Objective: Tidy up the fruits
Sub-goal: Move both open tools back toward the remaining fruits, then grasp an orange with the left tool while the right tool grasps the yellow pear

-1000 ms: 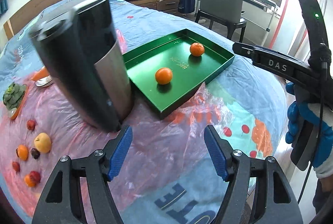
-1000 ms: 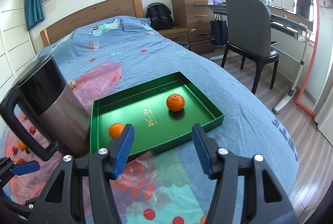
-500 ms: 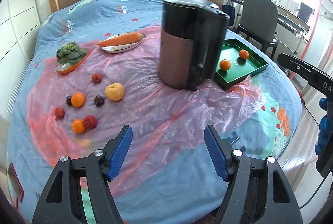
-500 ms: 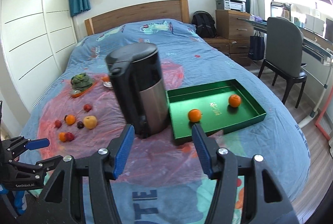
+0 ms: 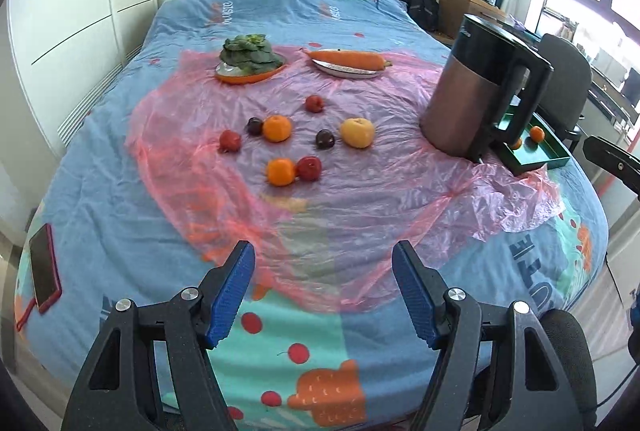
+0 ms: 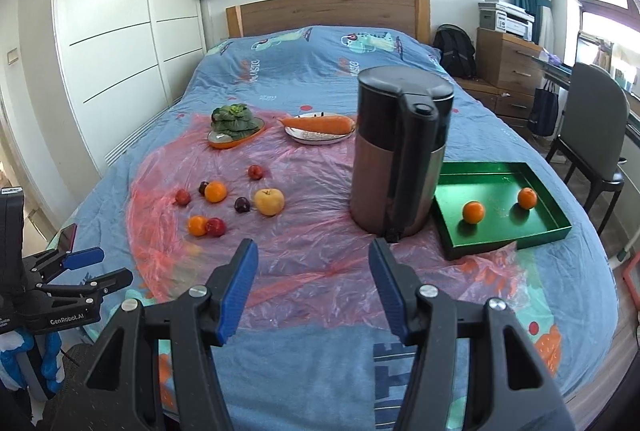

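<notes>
1. Blue patterned bedcover fills the frame, a pink plastic sheet spread over its middle; wardrobe doors at left, bookshelf along the top.
2. Loose fruits lie centre-left; green tray at right holds two oranges.
3. Steel kettle stands between them, touching the tray.
4. Both my left gripper and right gripper gape apart, holding nothing.

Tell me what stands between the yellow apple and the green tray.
The kettle stands between the apple and the tray, clearest in the right wrist view.
</notes>
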A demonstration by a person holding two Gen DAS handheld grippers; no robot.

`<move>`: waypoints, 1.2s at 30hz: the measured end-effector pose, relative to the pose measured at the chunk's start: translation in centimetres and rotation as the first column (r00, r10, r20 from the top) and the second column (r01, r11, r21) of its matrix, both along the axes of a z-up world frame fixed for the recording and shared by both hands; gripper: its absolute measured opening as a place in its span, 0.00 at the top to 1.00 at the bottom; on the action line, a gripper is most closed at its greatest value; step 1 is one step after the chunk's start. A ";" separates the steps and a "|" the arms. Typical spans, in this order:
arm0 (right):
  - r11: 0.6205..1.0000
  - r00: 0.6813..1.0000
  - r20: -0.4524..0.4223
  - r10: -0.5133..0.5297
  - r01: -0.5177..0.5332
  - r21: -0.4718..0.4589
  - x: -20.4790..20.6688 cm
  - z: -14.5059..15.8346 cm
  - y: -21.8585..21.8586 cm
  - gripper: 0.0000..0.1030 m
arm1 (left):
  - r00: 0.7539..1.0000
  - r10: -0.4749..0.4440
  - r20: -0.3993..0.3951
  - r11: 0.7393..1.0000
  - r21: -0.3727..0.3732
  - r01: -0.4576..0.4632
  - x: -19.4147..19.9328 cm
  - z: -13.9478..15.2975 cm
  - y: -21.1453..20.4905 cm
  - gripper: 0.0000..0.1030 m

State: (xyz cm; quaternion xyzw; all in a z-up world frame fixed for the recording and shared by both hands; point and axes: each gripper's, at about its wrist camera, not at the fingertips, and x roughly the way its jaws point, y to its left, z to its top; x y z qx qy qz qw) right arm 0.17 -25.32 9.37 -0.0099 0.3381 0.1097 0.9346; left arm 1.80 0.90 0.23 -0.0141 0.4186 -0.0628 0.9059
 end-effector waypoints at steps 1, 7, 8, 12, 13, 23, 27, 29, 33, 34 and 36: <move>1.000 1.000 -0.005 0.009 -0.010 -0.004 0.1 -0.2 0.5 0.31 | 1.000 0.012 -0.004 1.000 -0.001 -0.012 0.0 -0.4 0.7 0.36; 0.998 0.997 -0.042 0.058 -0.059 -0.029 1.3 -1.7 2.9 0.31 | 0.996 0.082 -0.035 0.996 -0.017 -0.083 1.6 -2.4 4.0 0.37; 0.997 0.997 -0.048 0.065 -0.067 -0.033 1.7 -2.0 3.2 0.31 | 0.995 0.087 -0.040 0.996 -0.015 -0.087 2.1 -2.7 4.4 0.37; 0.995 0.994 -0.073 0.086 -0.089 -0.038 4.0 -3.6 4.0 0.31 | 0.994 0.091 -0.059 0.996 -0.018 -0.092 4.5 -3.9 4.9 0.37; 0.995 0.993 -0.078 0.092 -0.096 -0.042 4.7 -4.1 4.4 0.31 | 0.994 0.090 -0.064 0.996 -0.019 -0.091 5.2 -4.2 4.9 0.37; 0.990 0.977 -0.164 0.139 -0.143 -0.015 12.3 -9.7 6.8 0.31 | 0.986 0.083 -0.144 0.996 0.022 -0.081 12.5 -8.4 4.1 0.37; 0.987 0.971 -0.182 0.156 -0.161 -0.014 15.1 -11.3 7.7 0.31 | 0.983 0.065 -0.170 0.998 0.037 -0.060 14.5 -9.8 3.6 0.38; 0.986 0.968 -0.189 0.163 -0.168 -0.012 16.3 -11.9 8.1 0.31 | 0.982 0.060 -0.178 0.998 0.038 -0.054 15.3 -10.2 3.5 0.38; 0.982 0.962 -0.207 0.178 -0.187 -0.021 18.6 -13.1 9.2 0.31 | 0.981 0.052 -0.189 0.998 0.043 -0.045 16.4 -11.0 3.3 0.39; 0.982 0.960 -0.212 0.180 -0.189 -0.023 19.2 -13.5 9.4 0.31 | 0.980 0.051 -0.191 0.998 0.041 -0.044 16.6 -11.1 3.3 0.39; 0.981 0.958 -0.222 0.183 -0.192 -0.021 20.0 -14.1 9.7 0.31 | 0.980 0.052 -0.194 0.998 0.036 -0.046 17.0 -11.3 3.4 0.40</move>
